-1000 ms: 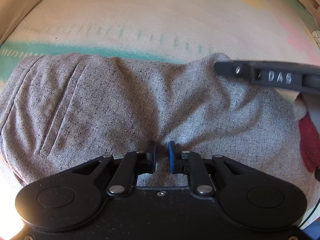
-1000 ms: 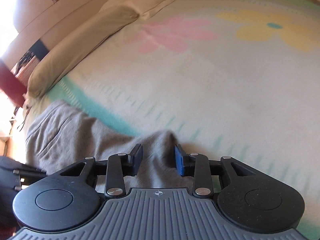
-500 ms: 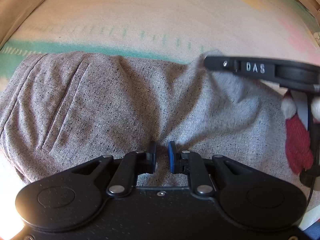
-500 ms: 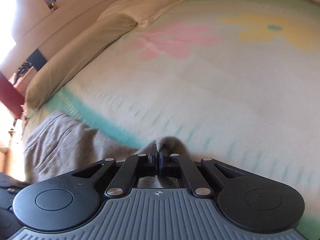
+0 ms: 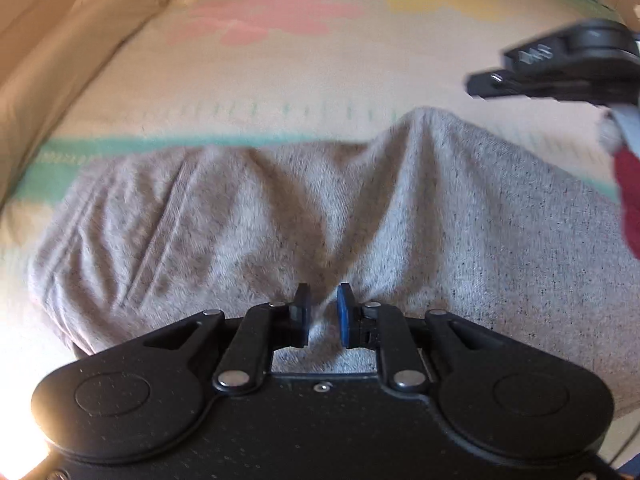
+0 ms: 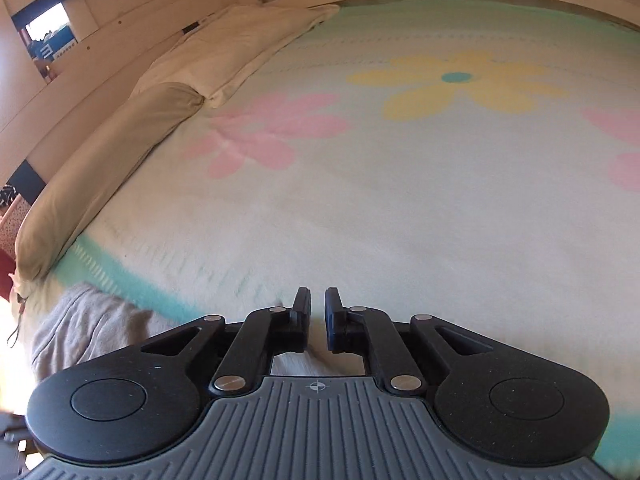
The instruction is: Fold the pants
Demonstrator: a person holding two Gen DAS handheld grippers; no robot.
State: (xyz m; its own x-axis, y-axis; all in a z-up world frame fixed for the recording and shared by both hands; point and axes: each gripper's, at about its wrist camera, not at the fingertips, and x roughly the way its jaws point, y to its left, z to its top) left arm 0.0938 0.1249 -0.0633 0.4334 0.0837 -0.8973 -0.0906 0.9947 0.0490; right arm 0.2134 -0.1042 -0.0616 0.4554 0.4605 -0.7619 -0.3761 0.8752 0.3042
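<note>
Grey speckled pants lie bunched across the near side of a flowered bedspread. My left gripper is shut on a pinch of their near edge, and creases fan out from its blue pads. A ridge of cloth stands up at the far edge. My right gripper hovers above and to the right of that ridge, apart from it. In the right wrist view, the right gripper has its jaws opening with a narrow gap and no cloth between the pads. The pants show at lower left.
Two beige pillows line the left side of the bed against a pale wall. A red sleeve hangs at the right edge of the left wrist view. The bedspread stretches far ahead.
The right gripper shut on the pants' far edge, then let go and lifted up and away to the right. The left gripper kept its pinch while moving; the far edge now stands in a ridge.
</note>
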